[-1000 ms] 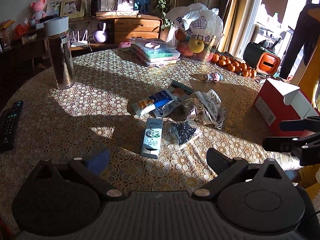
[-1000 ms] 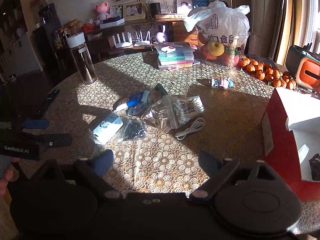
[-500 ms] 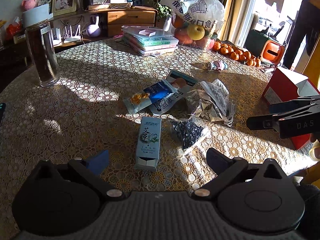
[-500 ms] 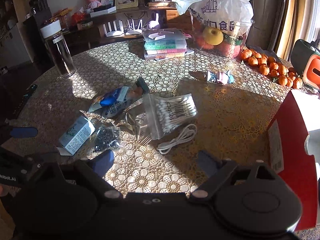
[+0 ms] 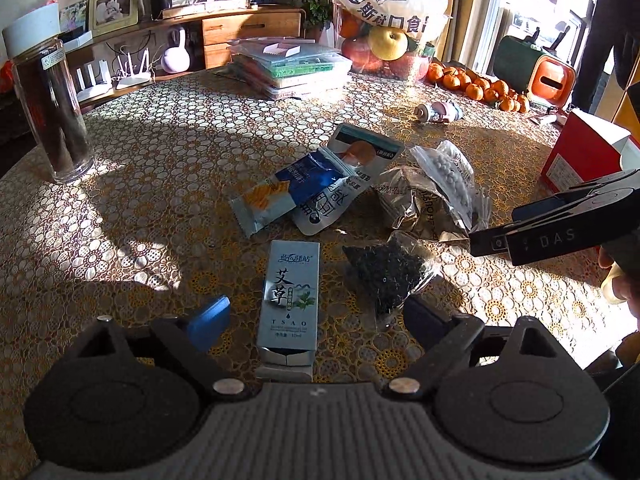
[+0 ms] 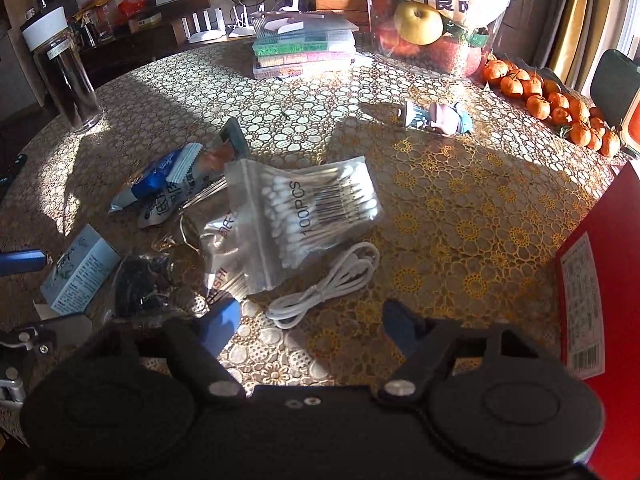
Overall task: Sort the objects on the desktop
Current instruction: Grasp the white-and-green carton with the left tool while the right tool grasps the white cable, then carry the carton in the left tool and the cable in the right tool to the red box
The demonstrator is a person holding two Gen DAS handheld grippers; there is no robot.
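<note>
we hold our left gripper (image 5: 316, 320) low over the patterned tablecloth (image 5: 168, 160), its jaws spread but closing, with the small pale box marked tsao (image 5: 290, 298) lying between the fingers, which do not touch it. just right of that box sits a clear bag of dark bits (image 5: 390, 274), and beyond them a blue snack packet (image 5: 290, 192) overlaps a grey-white pouch (image 5: 344, 184). our right gripper (image 6: 312, 324) also stands spread and closing, with only bare cloth between its fingers; a coiled white cable (image 6: 328, 284) lies just ahead of them and no pad touches it. beside the cable, a zip bag of cotton swabs (image 6: 304, 212) rests partly on a crinkled silver pouch (image 6: 222, 240). a red box (image 6: 592, 288) stands at the right edge of the table, well apart from the pile. farther back we see a tall glass jar with a white lid (image 5: 46, 108), a stack of flat plastic cases (image 5: 288, 66), a bag of fruit (image 5: 386, 40), a row of tangerines (image 6: 548, 104) and a small pastel toy lying on its side (image 6: 436, 118).
</note>
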